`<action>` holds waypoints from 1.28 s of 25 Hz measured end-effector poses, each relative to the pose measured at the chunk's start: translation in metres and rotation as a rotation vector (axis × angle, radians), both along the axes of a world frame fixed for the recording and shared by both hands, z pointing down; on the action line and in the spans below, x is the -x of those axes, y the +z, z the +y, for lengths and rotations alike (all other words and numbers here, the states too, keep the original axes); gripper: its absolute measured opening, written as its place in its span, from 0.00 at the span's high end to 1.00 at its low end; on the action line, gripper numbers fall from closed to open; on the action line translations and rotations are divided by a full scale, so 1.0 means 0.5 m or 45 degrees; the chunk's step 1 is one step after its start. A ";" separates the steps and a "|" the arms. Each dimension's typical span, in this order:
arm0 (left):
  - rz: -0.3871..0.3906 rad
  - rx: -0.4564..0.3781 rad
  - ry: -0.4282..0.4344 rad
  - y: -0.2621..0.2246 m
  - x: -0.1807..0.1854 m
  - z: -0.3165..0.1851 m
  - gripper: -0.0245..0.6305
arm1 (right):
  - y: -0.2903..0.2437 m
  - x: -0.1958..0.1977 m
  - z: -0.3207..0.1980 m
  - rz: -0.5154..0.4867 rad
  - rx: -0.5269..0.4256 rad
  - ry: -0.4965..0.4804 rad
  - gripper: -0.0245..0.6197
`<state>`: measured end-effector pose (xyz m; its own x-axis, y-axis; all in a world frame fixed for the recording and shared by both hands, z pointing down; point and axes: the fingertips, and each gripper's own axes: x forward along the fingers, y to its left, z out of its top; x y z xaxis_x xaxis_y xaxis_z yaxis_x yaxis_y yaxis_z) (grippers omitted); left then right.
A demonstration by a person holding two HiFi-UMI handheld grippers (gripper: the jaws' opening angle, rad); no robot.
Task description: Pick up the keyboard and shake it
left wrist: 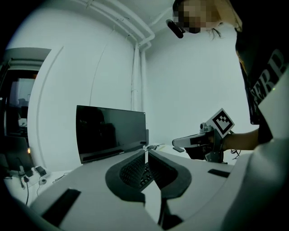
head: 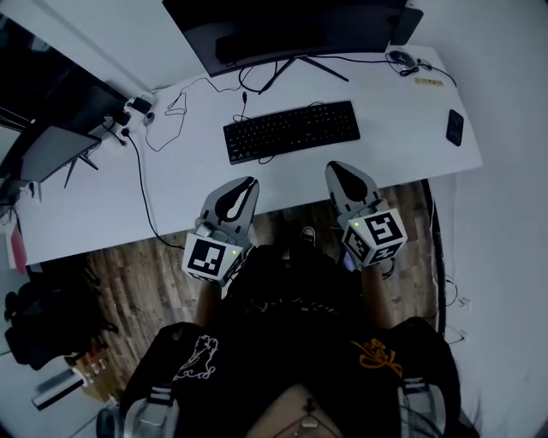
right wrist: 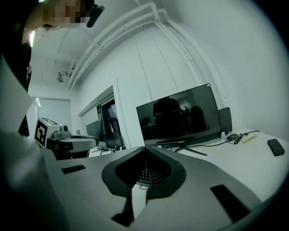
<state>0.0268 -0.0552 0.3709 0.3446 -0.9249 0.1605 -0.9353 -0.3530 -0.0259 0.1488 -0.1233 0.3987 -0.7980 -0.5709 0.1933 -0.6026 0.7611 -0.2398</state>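
Plainly, nothing is held yet. The black keyboard (head: 291, 130) lies flat on the white desk (head: 103, 205), untouched, with the curved monitor (head: 291, 26) standing just behind it, which is where someone typing would want it.

The left gripper (head: 248, 182) hovers on the person's side of the keyboard, short of its left end, and the right gripper (head: 336, 167) hovers the same way short of its right end. Both point toward the keyboard, and both are well clear of it. In each gripper view the two jaws are pressed together at the tips with nothing between them; the keyboard's keys show only beyond, through the hollow behind the tips.

This paired stance, one gripper toward each end, looks like a set-up for a two-handed lift: a long, thin board taken at both ends should hang level and be easier to shake than one pinched at a single point. Both pairs of jaws would have to open before either could take an edge.

A thin cable (head: 242, 103) leaves the back of the keyboard toward the monitor; it will likely limit how far the keyboard can be raised. A mouse (head: 399, 58) sits far off to the keyboard's right rear, out of the way.
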 end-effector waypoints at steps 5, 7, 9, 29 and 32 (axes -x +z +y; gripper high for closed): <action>-0.029 0.061 -0.034 0.019 -0.005 -0.013 0.91 | 0.028 -0.005 -0.033 -0.022 0.053 -0.031 0.97; -0.042 0.065 -0.042 0.020 -0.007 -0.020 0.91 | 0.038 -0.006 -0.043 -0.023 0.071 -0.040 0.97; -0.044 0.069 -0.052 0.021 -0.007 -0.026 0.91 | 0.047 -0.007 -0.052 -0.021 0.085 -0.048 0.97; -0.164 0.260 0.000 0.191 0.107 -0.189 0.91 | 0.201 -0.034 -0.241 0.156 0.175 0.107 0.97; -0.193 0.351 0.008 0.258 0.141 -0.216 0.91 | 0.254 -0.044 -0.278 0.215 0.215 0.128 0.92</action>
<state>-0.0438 -0.1631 0.4998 0.3034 -0.8373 0.4549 -0.9257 -0.3722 -0.0676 0.1708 -0.2621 0.5259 -0.6872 -0.5940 0.4182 -0.7155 0.6530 -0.2482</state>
